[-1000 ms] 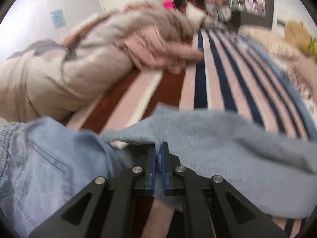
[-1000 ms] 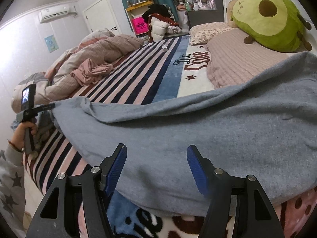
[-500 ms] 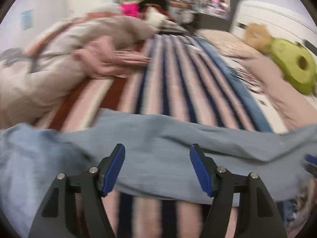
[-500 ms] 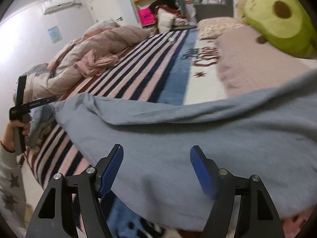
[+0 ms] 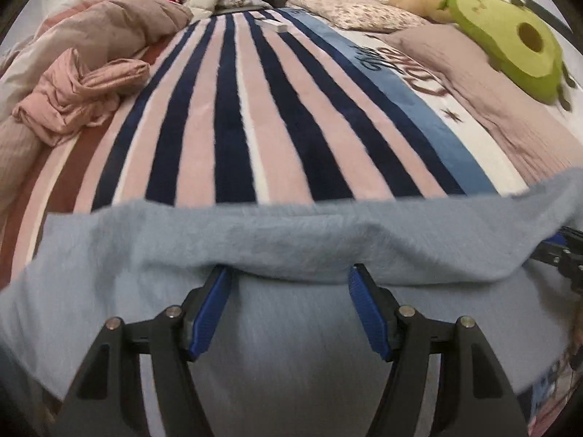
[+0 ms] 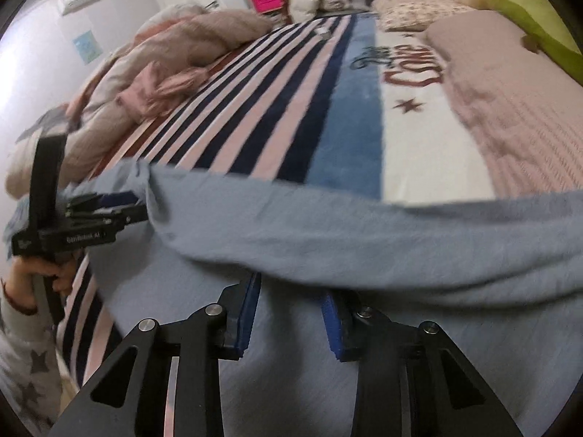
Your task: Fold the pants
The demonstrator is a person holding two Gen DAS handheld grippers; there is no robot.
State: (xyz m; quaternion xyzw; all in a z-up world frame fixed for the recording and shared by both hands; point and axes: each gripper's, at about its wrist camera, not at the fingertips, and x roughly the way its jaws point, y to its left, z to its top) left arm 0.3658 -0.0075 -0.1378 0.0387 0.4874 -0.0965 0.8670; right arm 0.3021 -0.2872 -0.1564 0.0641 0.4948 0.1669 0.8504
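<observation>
The grey-blue pants lie across the near edge of the striped bed, with a folded ridge of cloth running left to right. They also fill the lower half of the right wrist view. My left gripper is open, its blue fingertips tucked under that ridge. My right gripper is open but narrower, its tips also under the fold. The left gripper also shows from the side in the right wrist view, at the pants' left end. The right gripper's body shows at the right edge of the left wrist view.
The striped blanket covers the bed. A heap of pink and beige bedding lies at the left. A mauve pillow, a floral pillow and a green avocado plush sit at the right. A small white object lies far back.
My left gripper opened, let go of the pants' edge and moved right, now at the fold. My right gripper narrowed and pushed under the cloth.
</observation>
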